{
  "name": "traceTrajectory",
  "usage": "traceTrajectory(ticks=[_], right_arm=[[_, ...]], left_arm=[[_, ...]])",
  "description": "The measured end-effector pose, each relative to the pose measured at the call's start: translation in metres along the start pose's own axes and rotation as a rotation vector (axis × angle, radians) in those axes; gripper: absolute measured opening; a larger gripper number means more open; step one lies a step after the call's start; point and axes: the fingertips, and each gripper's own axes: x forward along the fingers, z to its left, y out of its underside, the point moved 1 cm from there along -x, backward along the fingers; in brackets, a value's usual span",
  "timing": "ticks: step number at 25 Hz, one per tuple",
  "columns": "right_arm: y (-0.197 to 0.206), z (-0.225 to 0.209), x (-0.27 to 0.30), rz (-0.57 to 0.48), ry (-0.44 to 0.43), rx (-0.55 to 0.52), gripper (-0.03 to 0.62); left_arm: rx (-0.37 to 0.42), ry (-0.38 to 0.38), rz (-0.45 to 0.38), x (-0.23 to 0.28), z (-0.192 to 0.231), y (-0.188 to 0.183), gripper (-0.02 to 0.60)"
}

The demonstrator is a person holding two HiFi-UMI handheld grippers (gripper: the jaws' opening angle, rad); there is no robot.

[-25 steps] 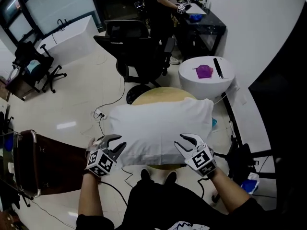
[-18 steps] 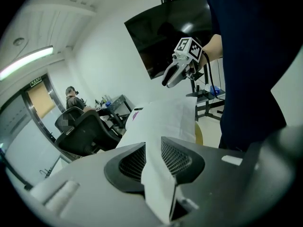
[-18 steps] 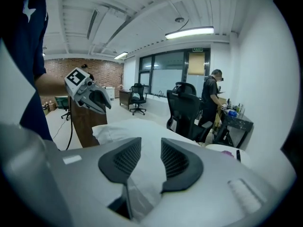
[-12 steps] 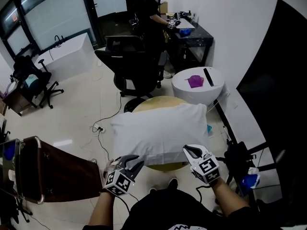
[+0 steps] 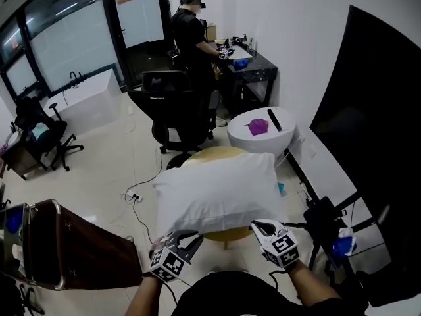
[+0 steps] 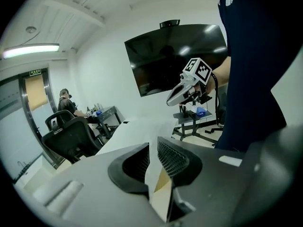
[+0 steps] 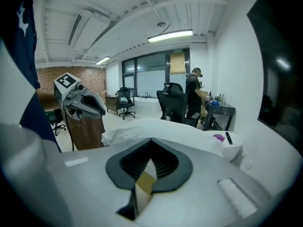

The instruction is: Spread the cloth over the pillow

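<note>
A white pillow (image 5: 214, 193) under a white cloth lies on a round yellow table (image 5: 217, 153). Both grippers are at its near edge. My left gripper (image 5: 187, 237) is at the near left corner, its jaws closing with a fold of white cloth (image 6: 154, 171) pinched between them. At the near right corner my right gripper (image 5: 258, 226) is shut on the cloth's edge (image 7: 147, 169). The left gripper view shows the right gripper (image 6: 173, 100) across the pillow. The right gripper view shows the pillow (image 7: 161, 129) and the left gripper (image 7: 97, 109).
A white round side table (image 5: 279, 133) with a purple object (image 5: 257, 126) stands behind the pillow. A black office chair (image 5: 174, 104) and a person (image 5: 191, 31) at a black desk are further back. A brown cabinet (image 5: 72, 242) is at left, a black screen (image 5: 381, 143) at right.
Both grippers stood open at the pillow's near edge before. They have since drawn in towards me and closed on the cloth's edge. The head view has pulled back.
</note>
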Motion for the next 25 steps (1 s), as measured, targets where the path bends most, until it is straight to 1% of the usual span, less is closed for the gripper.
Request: traceTrajectory(ticks=[3,8,11,15,17,19,25], right_arm=[[0.001,0.006,-0.007,0.005,-0.018,-0.024,0.006],[0.002,0.013,-0.017,0.001,-0.051,-0.057,0.006],[0.006,0.017,-0.023,0.006,-0.068,-0.051,0.006],[0.007,0.019,-0.026,-0.008,-0.083,-0.066,0.006],[0.008,0.02,-0.028,-0.01,-0.088,-0.067,0.006],[0.008,0.021,-0.03,-0.014,-0.09,-0.071,0.006],[0.008,0.023,-0.033,-0.009,-0.09,-0.065,0.006]], left_arm=[[-0.026,-0.029,0.009,-0.004,0.0,-0.003,0.046],[-0.055,-0.057,-0.034,-0.007,-0.008,-0.018,0.046],[-0.076,-0.032,-0.038,-0.007,-0.019,-0.023,0.046],[-0.061,0.017,0.02,-0.004,-0.037,-0.018,0.046],[-0.068,0.042,0.046,-0.003,-0.045,-0.015,0.029],[-0.074,0.059,0.05,-0.004,-0.05,-0.017,0.028],[-0.069,0.049,0.069,-0.003,-0.05,-0.016,0.028]])
